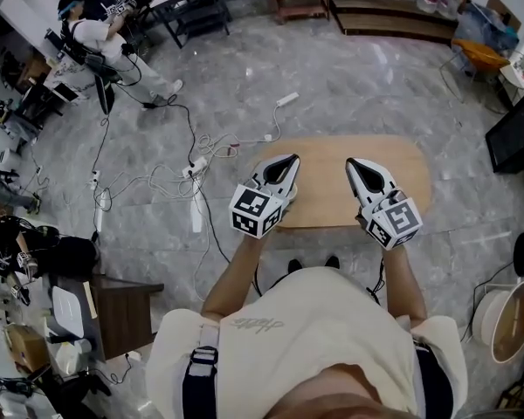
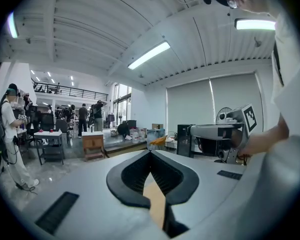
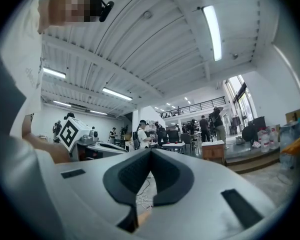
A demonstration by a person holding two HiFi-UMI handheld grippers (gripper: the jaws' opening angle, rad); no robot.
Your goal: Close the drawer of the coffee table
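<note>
Coffee table [image 1: 325, 195]: oval light-wood top, just right of centre in the head view. It stands on a grey marble-pattern tile floor [image 1: 244, 68]. On the floor left of the table there's a tangle of white cables [image 1: 157, 182] with a white power strip [image 1: 197, 166] among them. A second power strip [image 1: 286, 99] lies further up, apart from the table. A dark wooden side table [image 1: 127, 312] sits on the floor at lower left.
</note>
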